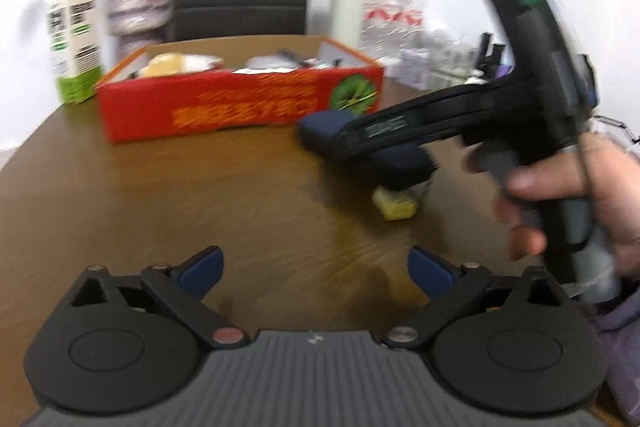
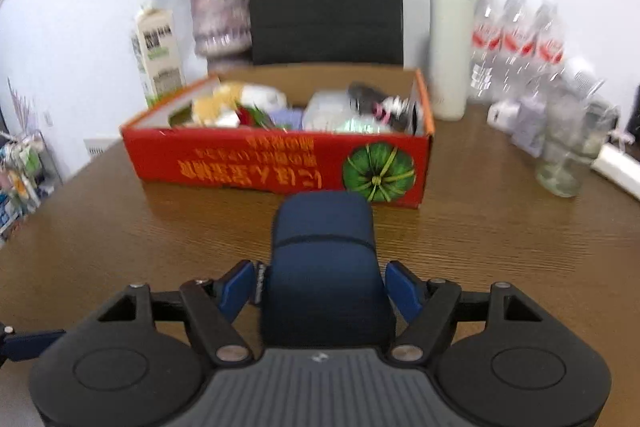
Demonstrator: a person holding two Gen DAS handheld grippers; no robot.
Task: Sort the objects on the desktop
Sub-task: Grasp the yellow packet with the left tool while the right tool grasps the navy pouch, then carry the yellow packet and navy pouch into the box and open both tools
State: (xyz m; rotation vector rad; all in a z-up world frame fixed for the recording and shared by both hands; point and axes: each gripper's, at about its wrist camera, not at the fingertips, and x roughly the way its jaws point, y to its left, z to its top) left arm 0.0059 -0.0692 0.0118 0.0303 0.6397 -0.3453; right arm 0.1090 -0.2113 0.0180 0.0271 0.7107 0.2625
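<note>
The left gripper (image 1: pixel 316 269) hangs over the brown wood-grain counter (image 1: pixel 160 195) with its blue-padded fingers (image 1: pixel 202 269) spread wide and nothing between them; only bare counter shows in the gap.

The right gripper (image 2: pixel 320 289) carries a dark navy, rounded soft case (image 2: pixel 324 259). In the right wrist view the case fills the gap between the two fingers, which sit against its left and right sides at a middling spread, and its rounded far end juts out well beyond the fingertips. In the left wrist view the same gripper comes in from the right, held by a person's hand (image 1: pixel 580 195), with the navy case (image 1: pixel 332 129) at its tip above the counter, just in front of the near right corner of the box.

A red open-topped cardboard box (image 2: pixel 280 167) printed with a green melon stands towards the counter's far edge, already holding assorted small items. A small pale yellow block (image 1: pixel 394 205) lies on the counter below the right gripper's fingers, apart from the left gripper's fingertips.
</note>
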